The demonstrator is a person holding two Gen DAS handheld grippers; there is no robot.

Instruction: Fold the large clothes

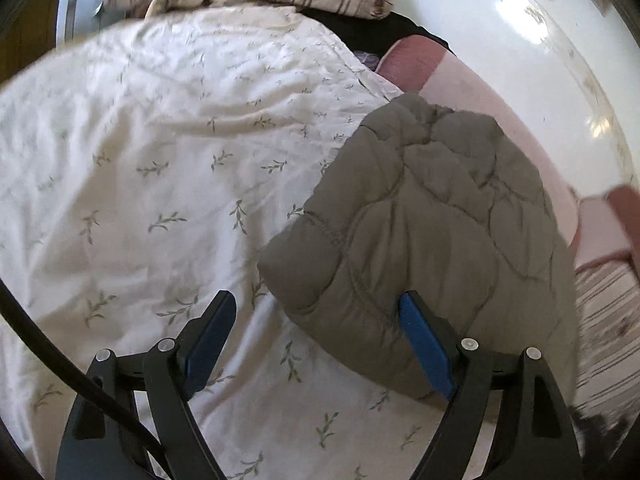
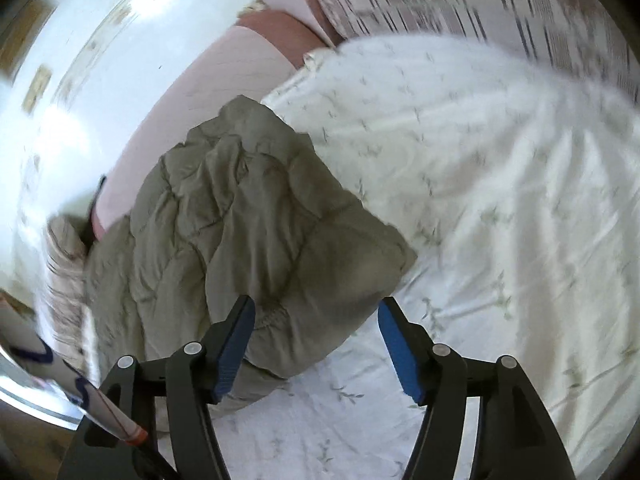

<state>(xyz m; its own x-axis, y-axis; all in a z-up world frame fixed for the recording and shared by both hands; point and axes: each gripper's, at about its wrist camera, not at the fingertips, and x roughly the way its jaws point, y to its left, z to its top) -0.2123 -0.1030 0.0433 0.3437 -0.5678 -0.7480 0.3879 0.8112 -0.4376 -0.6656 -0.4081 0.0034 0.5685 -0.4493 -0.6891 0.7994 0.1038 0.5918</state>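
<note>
Left tongs point(image 1: 316, 320), right tongs point(image 2: 316, 324) spread, empty; folded quilted jacket point(image 1: 424, 216) just ahead on bedspread point(image 1: 160, 160).

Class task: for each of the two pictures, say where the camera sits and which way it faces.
Left wrist: on the left gripper, facing down over its open fingers at the sheet; jacket on the right.
Right wrist: on the right gripper, facing down over open fingers at the jacket.
Shared: jacket, sheet.
</note>
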